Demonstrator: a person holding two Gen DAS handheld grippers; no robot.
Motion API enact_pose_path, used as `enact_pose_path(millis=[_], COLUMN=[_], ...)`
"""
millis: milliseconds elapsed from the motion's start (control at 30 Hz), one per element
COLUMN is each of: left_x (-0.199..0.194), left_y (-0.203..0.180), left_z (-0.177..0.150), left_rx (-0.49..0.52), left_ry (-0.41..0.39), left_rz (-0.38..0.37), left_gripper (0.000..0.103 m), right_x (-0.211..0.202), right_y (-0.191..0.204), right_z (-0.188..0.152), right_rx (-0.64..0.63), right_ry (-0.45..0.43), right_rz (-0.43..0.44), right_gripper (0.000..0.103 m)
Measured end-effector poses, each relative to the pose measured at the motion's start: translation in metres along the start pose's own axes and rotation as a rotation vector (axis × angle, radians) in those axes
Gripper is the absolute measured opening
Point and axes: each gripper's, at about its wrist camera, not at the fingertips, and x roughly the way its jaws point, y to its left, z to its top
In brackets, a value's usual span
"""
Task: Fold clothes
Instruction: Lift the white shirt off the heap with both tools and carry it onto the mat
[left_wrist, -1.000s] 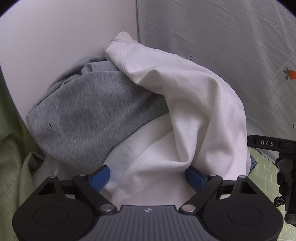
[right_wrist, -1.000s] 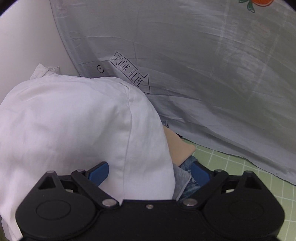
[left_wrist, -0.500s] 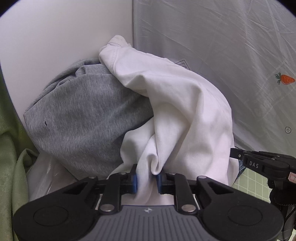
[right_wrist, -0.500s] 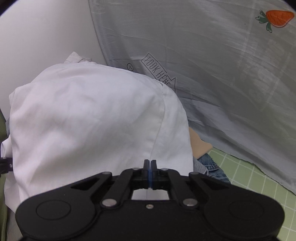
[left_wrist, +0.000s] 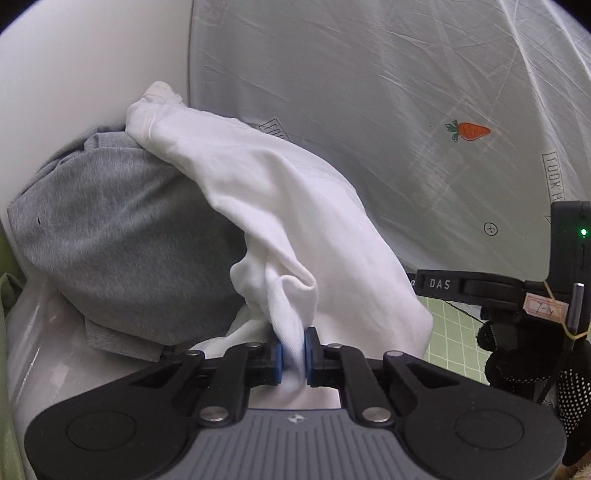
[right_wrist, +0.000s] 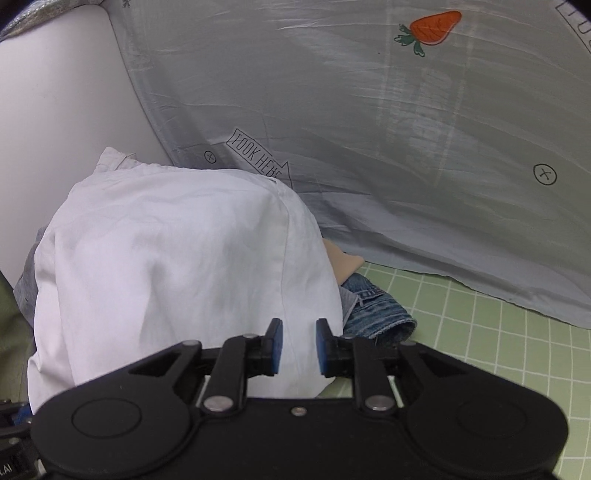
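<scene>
A white garment (left_wrist: 280, 206) lies draped over a heap of clothes against the back wall. My left gripper (left_wrist: 293, 356) is shut on a bunched fold of its near edge. In the right wrist view the same white garment (right_wrist: 177, 266) bulges over the heap. My right gripper (right_wrist: 298, 347) is partly open just in front of the garment's near edge and holds nothing. A grey sweatshirt (left_wrist: 110, 236) lies under the white garment on the left. Blue jeans (right_wrist: 380, 310) and a beige piece (right_wrist: 341, 262) stick out at the heap's right.
A grey printed sheet (right_wrist: 406, 147) with a carrot drawing hangs behind the heap. A green gridded mat (right_wrist: 480, 332) covers the table at right. Green cloth (left_wrist: 5, 295) borders the left. My right gripper's body (left_wrist: 517, 295) shows at the left view's right edge.
Both grippers closed on the white garment half a second ago. The left one stays shut and has pulled its fold back. The right one has since opened and let go.
</scene>
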Motion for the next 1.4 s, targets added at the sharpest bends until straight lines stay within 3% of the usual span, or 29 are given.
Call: enact_pose_path(millis=[100,200,267,367,500,600,733,767,833,933,1033,1167,1233,1300,1400], left_x=[-0.015,-0.034,-0.043,-0.041,-0.020,0.001,0.024,0.029,0.037,0.045,0.045,0.028,0.015,0.004,-0.017], left_y=[0.028,0.056,0.073,0.092,0.097,0.097,0.093,0.092,0.089,0.086,0.081,0.064,0.055,0.051,0.050], left_z=[0.016,0.033,0.045,0.064,0.089,0.107,0.122,0.125,0.131,0.134,0.136,0.142,0.146,0.148,0.147], left_rx=[-0.098,-0.173,-0.236,-0.318,-0.311,-0.322,-0.324,-0.315,-0.295,-0.280,-0.253,-0.142,-0.094,-0.071,-0.066], left_ry=[-0.024,-0.084,-0.139,-0.183,-0.181,-0.159,-0.126,-0.118,-0.103,-0.092,-0.101,-0.169,-0.205,-0.228,-0.257], left_rz=[-0.011,-0.023,-0.036,-0.065,-0.063,-0.097,-0.129,-0.135,-0.130,-0.114,-0.114,-0.091,-0.081,-0.076,-0.116], left_gripper=[0.034,0.045,0.051,0.053,0.053,0.053,0.050,0.036,0.018,0.008,0.004,0.003,0.003,0.003,0.003], right_x=[-0.006,-0.004,0.005,0.022,0.046,0.066,0.094,0.101,0.115,0.124,0.124,0.101,0.084,0.065,0.029], right_y=[0.002,0.001,-0.003,-0.009,-0.014,-0.012,-0.026,-0.029,-0.036,-0.042,-0.039,-0.026,-0.023,-0.028,-0.035], right_z=[0.007,0.017,0.027,0.042,0.063,0.073,0.069,0.068,0.066,0.056,0.055,0.065,0.068,0.067,0.063], right_rx=[0.015,0.051,0.092,0.169,0.258,0.252,0.406,0.445,0.522,0.644,0.635,0.445,0.372,0.376,0.353], right_ry=[-0.031,-0.054,-0.050,-0.036,-0.020,0.007,0.077,0.095,0.130,0.150,0.133,0.050,-0.003,-0.060,-0.143], right_rz=[-0.010,0.000,0.016,0.040,0.068,0.095,0.183,0.205,0.249,0.320,0.366,0.337,0.317,0.324,0.325], right_gripper=[0.053,0.073,0.074,0.075,0.076,0.076,0.083,0.084,0.085,0.085,0.062,0.012,0.009,0.008,0.007])
